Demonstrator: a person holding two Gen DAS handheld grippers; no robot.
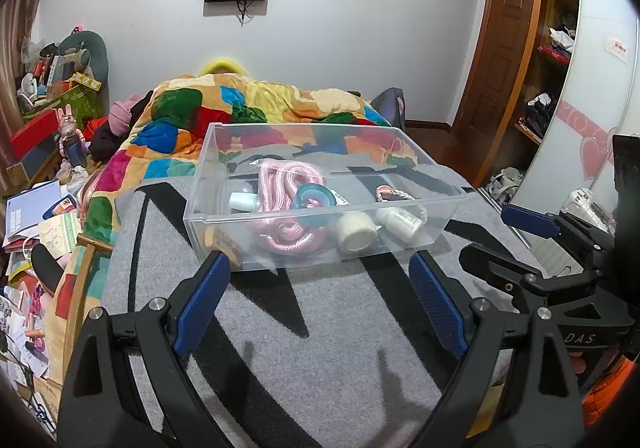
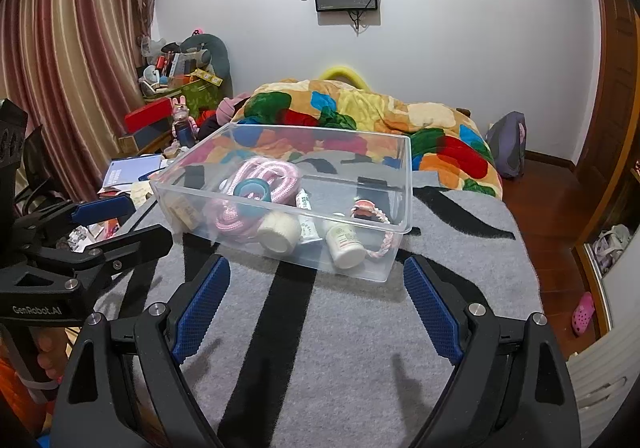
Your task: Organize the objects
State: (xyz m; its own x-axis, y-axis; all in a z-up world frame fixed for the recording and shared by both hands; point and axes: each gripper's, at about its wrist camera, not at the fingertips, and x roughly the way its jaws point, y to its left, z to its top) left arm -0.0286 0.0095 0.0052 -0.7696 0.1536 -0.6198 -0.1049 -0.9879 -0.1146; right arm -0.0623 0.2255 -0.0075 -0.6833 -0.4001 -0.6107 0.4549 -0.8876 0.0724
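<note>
A clear plastic box (image 1: 448, 224) (image 2: 406, 184) sits on a grey and black striped blanket (image 1: 320, 328) (image 2: 340, 348). Inside lie a pink rope (image 1: 280, 184) (image 2: 276, 172), a teal tape ring (image 1: 314, 202) (image 2: 252, 194), a white roll (image 1: 356, 234) (image 2: 280, 234), a white bottle (image 1: 398, 222) (image 2: 346, 244), a pink braided cord (image 1: 394, 194) (image 2: 374, 216) and a small tube (image 1: 242, 202) (image 2: 308, 226). My left gripper (image 1: 320, 268) is open and empty just in front of the box. My right gripper (image 2: 318, 268) is open and empty, also just in front of it. Each gripper shows at the edge of the other's view.
A colourful patchwork quilt (image 1: 240, 104) (image 2: 360, 108) is heaped behind the box. Clutter of papers and boxes (image 1: 36, 208) (image 2: 132, 168) lies left of the bed. A wardrobe with sliding door (image 1: 592, 88) stands on the right. Wooden floor (image 2: 552, 216) lies beyond the bed's right edge.
</note>
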